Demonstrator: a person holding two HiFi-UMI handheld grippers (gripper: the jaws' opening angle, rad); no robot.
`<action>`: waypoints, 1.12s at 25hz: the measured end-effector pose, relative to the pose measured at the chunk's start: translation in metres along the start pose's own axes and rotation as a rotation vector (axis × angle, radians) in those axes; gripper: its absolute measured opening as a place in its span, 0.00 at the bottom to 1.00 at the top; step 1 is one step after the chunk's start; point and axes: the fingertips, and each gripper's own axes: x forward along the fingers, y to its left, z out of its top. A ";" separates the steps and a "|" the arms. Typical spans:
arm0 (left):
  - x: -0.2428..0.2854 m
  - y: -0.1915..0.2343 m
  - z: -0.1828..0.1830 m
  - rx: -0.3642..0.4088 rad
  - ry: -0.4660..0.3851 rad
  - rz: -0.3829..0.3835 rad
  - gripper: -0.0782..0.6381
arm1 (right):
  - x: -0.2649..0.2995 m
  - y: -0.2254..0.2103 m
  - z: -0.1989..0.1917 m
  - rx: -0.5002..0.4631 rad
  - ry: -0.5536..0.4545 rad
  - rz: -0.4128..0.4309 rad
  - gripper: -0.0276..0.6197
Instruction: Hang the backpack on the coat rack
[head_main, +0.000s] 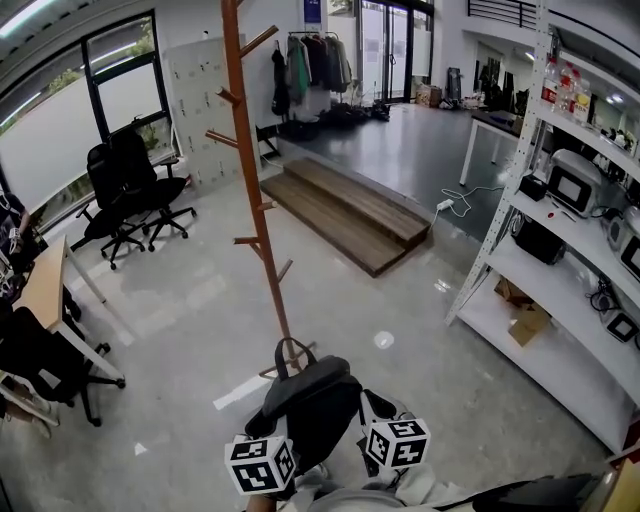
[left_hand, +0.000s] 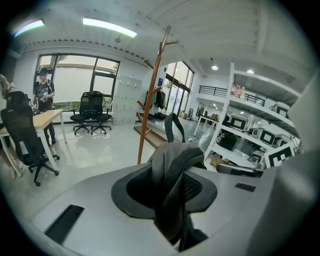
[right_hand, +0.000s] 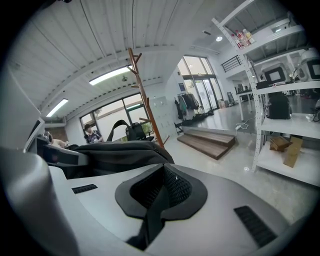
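Note:
The tall wooden coat rack (head_main: 252, 190) stands on the floor just ahead, with pegs up its pole. The black backpack (head_main: 312, 400) hangs between both grippers in front of the rack's base, its top handle loop (head_main: 293, 352) toward the pole. My left gripper (left_hand: 171, 187) is shut on a padded mesh shoulder strap (left_hand: 172, 165); its marker cube (head_main: 262, 465) shows below the pack. My right gripper (right_hand: 159, 202) is shut on the other strap (right_hand: 161, 192), beside the pack's body (right_hand: 120, 152); its cube (head_main: 397, 443) sits at the right. The rack (left_hand: 150, 100) also rises ahead in the left gripper view.
White shelving (head_main: 560, 260) with appliances and boxes lines the right. Black office chairs (head_main: 135, 195) and a wooden desk (head_main: 45, 285) stand at the left. A low wooden platform (head_main: 345, 215) lies behind the rack. A person (left_hand: 44, 92) stands far left.

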 end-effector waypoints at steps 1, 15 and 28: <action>0.005 0.002 0.004 0.003 0.005 -0.005 0.24 | 0.007 0.002 0.004 0.000 -0.002 -0.001 0.06; 0.084 0.037 0.066 0.044 0.045 -0.067 0.25 | 0.103 -0.002 0.055 0.020 -0.019 -0.054 0.06; 0.153 0.063 0.113 0.082 0.062 -0.144 0.24 | 0.184 -0.005 0.088 0.042 -0.024 -0.106 0.06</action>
